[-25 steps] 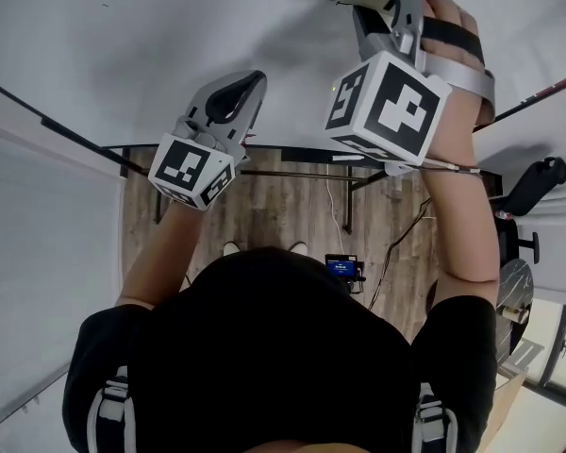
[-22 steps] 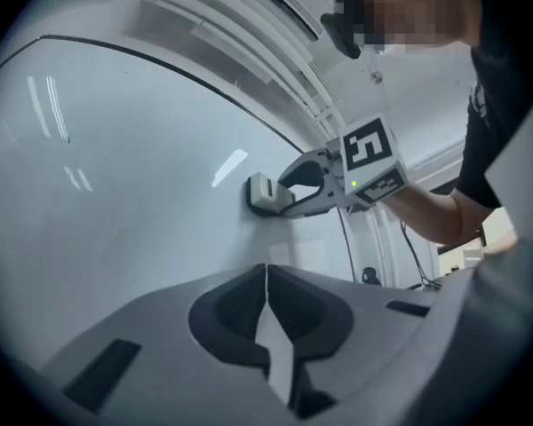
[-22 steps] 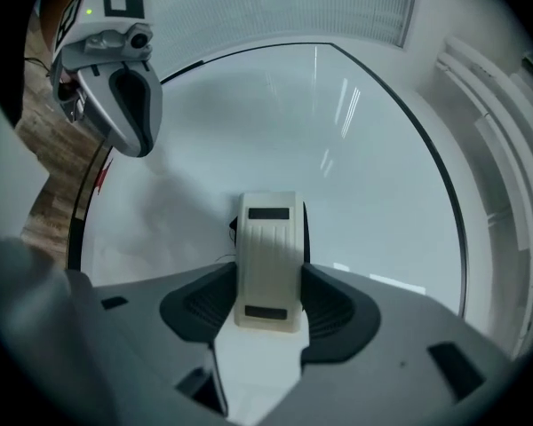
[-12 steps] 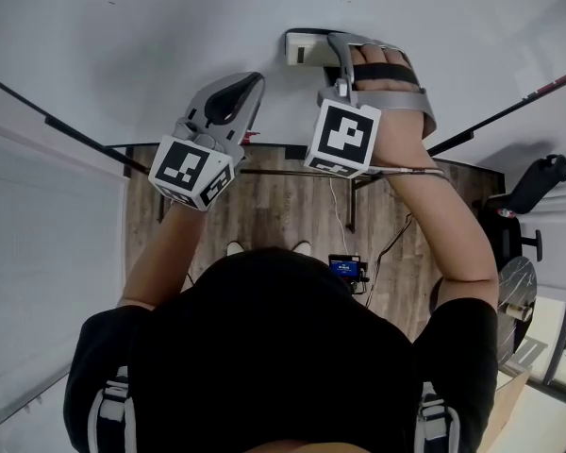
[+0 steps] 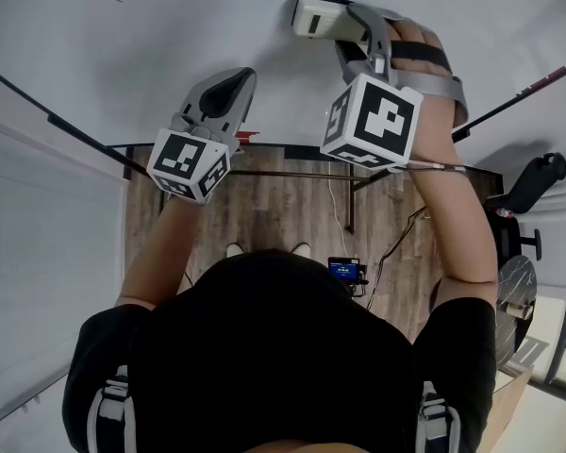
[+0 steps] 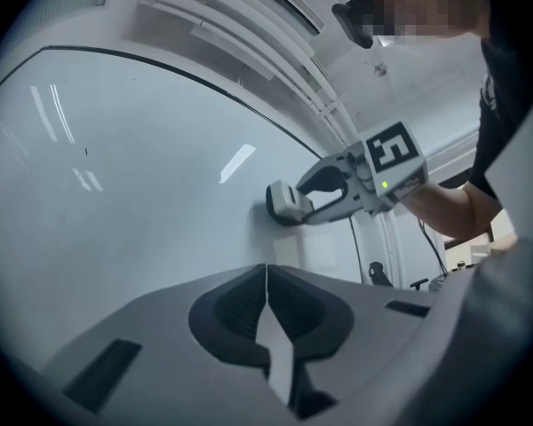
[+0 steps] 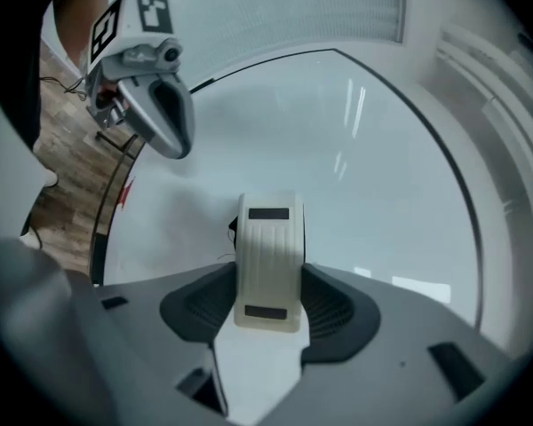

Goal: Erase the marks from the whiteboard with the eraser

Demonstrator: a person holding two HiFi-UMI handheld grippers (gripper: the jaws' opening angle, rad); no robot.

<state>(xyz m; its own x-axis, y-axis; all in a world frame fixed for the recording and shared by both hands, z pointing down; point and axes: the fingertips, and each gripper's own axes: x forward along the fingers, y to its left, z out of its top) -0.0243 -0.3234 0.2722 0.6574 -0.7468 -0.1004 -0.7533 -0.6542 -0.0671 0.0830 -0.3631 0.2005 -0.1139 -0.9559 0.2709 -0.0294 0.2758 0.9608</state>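
Note:
The whiteboard (image 5: 123,45) fills the top of the head view and looks almost wholly white. My right gripper (image 5: 344,28) is shut on the cream eraser (image 5: 316,17) and presses it flat against the board. In the right gripper view the eraser (image 7: 268,256) sits between the jaws of the right gripper (image 7: 268,302), with a small black mark (image 7: 233,229) at its left edge. My left gripper (image 5: 234,81) hovers left of it, jaws shut and empty, tip near the board. The left gripper view shows the closed left gripper (image 6: 266,278), the eraser (image 6: 287,202) and a tiny dark tick (image 6: 85,152).
The board's black frame (image 5: 75,135) runs along its lower edge, with a small red thing (image 5: 248,135) on it. Below lie a wooden floor (image 5: 292,206), cables, and a black office chair (image 5: 533,182) at the right.
The right gripper slid the eraser down the board toward me, then back up a little and slightly right. The left gripper shifted only slightly.

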